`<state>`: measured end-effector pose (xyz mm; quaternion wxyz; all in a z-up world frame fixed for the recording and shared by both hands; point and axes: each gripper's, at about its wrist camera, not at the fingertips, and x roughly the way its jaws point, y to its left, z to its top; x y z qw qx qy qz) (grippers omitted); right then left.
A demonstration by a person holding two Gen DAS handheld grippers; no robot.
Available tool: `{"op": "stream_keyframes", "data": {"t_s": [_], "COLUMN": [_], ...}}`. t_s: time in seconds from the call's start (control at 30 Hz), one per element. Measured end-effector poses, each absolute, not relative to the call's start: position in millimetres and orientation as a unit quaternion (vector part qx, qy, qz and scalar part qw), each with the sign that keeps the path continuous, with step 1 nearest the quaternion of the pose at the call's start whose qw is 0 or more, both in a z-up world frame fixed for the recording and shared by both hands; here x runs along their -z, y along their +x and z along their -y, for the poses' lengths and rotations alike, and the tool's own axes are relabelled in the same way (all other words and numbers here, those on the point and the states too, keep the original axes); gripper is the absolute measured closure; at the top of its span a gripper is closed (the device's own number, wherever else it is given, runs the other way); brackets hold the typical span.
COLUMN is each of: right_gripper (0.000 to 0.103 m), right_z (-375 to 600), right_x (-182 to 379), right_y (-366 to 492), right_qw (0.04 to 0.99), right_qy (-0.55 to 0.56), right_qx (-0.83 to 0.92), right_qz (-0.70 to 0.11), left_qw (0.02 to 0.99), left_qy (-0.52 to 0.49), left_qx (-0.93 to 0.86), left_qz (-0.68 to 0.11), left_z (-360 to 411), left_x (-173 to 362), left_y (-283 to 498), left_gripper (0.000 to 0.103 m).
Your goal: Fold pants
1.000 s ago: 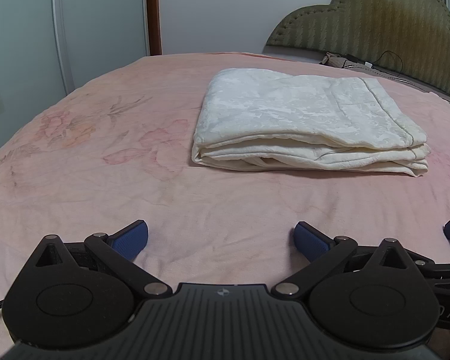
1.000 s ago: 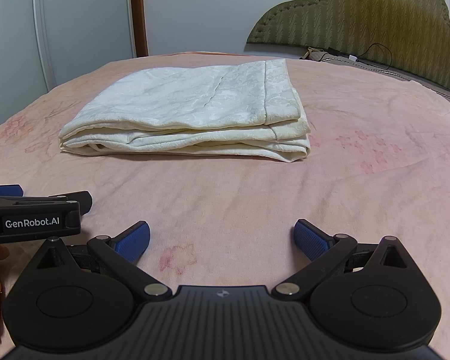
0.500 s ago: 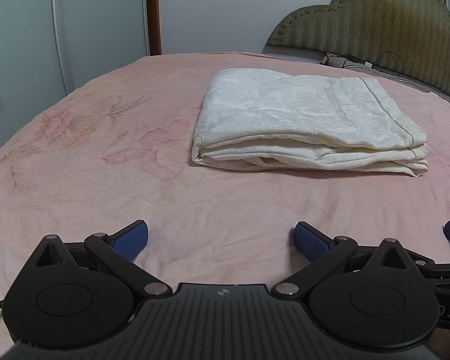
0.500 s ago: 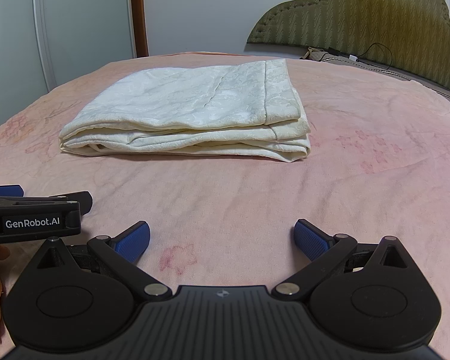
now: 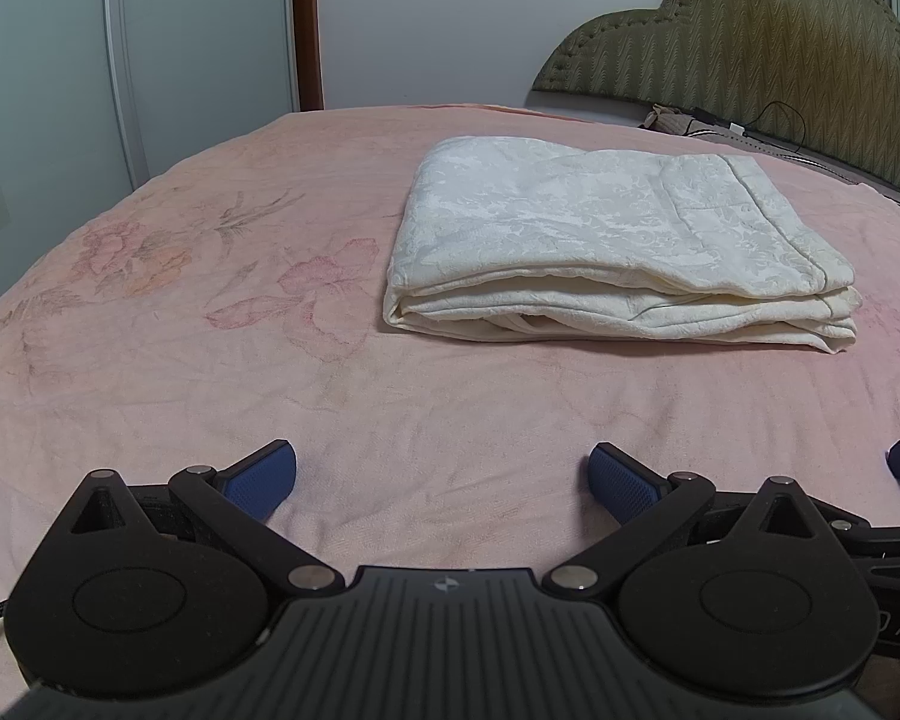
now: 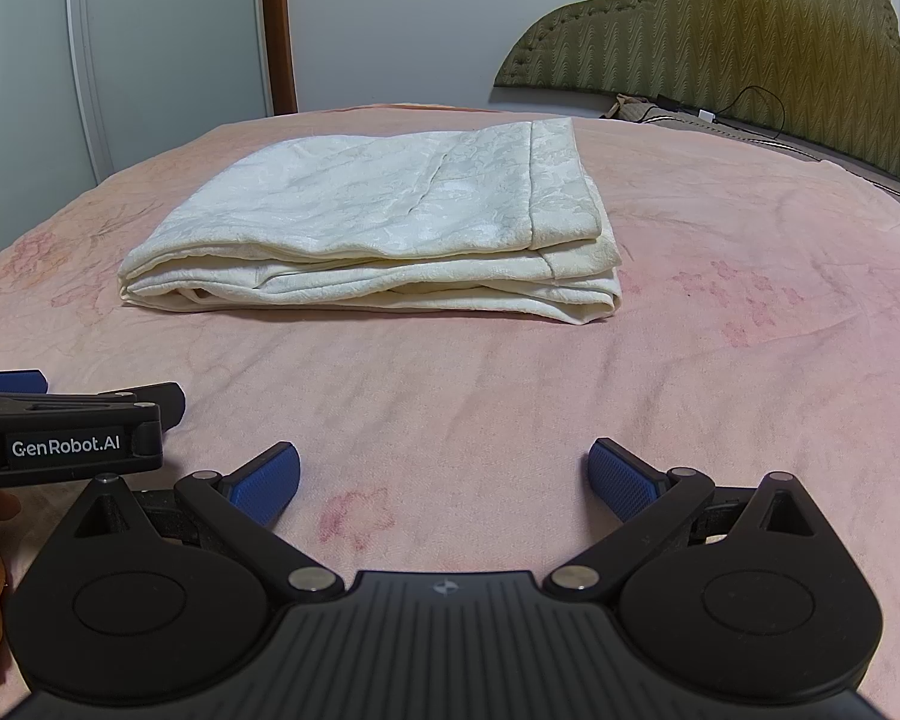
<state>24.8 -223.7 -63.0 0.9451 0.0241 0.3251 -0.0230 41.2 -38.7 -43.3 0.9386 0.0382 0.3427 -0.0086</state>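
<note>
Cream white pants lie folded in a flat rectangular stack on the pink bed; they also show in the right wrist view. My left gripper is open and empty, low over the sheet, well short of the stack's near edge. My right gripper is open and empty too, at a similar distance from the stack. The left gripper's body shows at the left edge of the right wrist view, beside the right gripper.
The pink flowered bedsheet spreads all around the stack. An olive padded headboard stands at the back right, with a cable and small items at its foot. Pale wardrobe doors stand at the left.
</note>
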Motion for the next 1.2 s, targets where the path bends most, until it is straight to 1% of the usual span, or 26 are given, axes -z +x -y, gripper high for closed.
{"op": "stream_keyframes", "data": {"t_s": [1.07, 1.2], "right_gripper": [0.0, 0.0], "right_z": [223.9, 233.5], "right_x": [62.6, 56.9], "right_y": [24.6, 23.8], "right_qw": [0.945, 0.942], "right_qy": [0.024, 0.058], "right_qx": [0.022, 0.005], "right_qz": [-0.326, -0.331], "left_qw": [0.939, 0.939], "left_qy": [0.038, 0.038], "left_qx": [0.009, 0.009], "left_qz": [-0.343, -0.343], "left_z": [38.8, 38.8], "left_x": [43.3, 43.3], "left_y": [41.3, 41.2], "left_gripper": [0.0, 0.0]}}
